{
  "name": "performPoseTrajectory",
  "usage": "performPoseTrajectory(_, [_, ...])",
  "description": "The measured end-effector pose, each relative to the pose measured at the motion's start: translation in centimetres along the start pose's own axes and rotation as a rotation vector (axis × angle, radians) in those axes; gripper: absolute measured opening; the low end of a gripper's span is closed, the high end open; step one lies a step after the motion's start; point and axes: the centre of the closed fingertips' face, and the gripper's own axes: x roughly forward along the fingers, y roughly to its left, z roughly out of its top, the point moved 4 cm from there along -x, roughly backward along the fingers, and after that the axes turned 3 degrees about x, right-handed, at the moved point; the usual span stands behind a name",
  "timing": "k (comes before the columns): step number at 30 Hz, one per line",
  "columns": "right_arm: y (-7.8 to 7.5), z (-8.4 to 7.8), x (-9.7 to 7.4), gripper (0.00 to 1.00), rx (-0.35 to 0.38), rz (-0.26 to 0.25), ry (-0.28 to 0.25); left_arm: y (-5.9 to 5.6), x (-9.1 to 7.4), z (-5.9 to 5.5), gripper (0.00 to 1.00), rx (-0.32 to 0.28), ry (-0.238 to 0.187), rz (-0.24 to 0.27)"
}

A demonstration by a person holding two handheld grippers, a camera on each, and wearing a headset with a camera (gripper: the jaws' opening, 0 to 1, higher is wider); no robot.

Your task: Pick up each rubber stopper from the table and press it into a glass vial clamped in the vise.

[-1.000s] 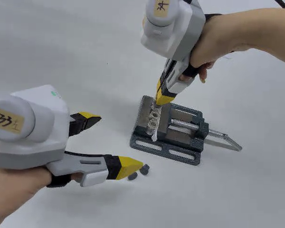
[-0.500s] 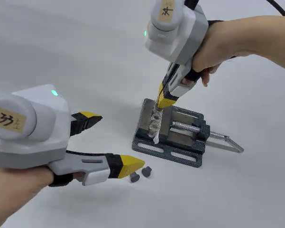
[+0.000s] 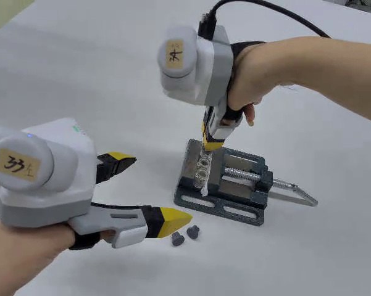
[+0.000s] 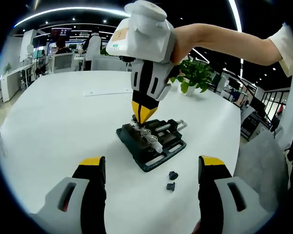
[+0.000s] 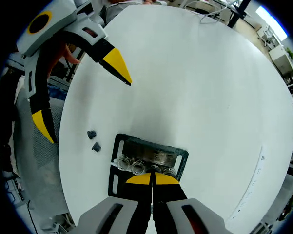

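Vials (image 3: 202,168) upright in vise (image 3: 245,186), right gripper (image 3: 209,145) fingers together above, left gripper (image 3: 160,189) fingers wide.

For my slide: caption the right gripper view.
Shut right gripper at the vials in the vise; two stoppers lie nearby.

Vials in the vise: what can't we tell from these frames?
- What, if anything, the right gripper holds: right gripper view, its shut tips cover that spot.
- Vials plugged or open: head view, too small, and the gripper covers the top one.
- Vial count: right gripper view, the tips hide part of the row.
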Motion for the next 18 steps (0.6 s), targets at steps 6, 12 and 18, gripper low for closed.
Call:
performPoseTrajectory(6, [-0.2, -0.5, -0.2, 0.00, 0.033, 0.003, -0.072, -0.3, -0.3, 0.5, 0.76, 0.012, -0.007, -0.001])
performPoseTrajectory(12, [-0.2, -0.6, -0.4, 0.00, 0.058, 0.003, -0.102, -0.3, -0.4, 0.9, 0.76, 0.020, -0.005, -0.002])
performPoseTrajectory(18, [-0.4, -0.6, -0.4, 0.00, 0.083, 0.017, -0.115, -0.6, -0.2, 1.2, 0.75, 0.033, -0.002, -0.014])
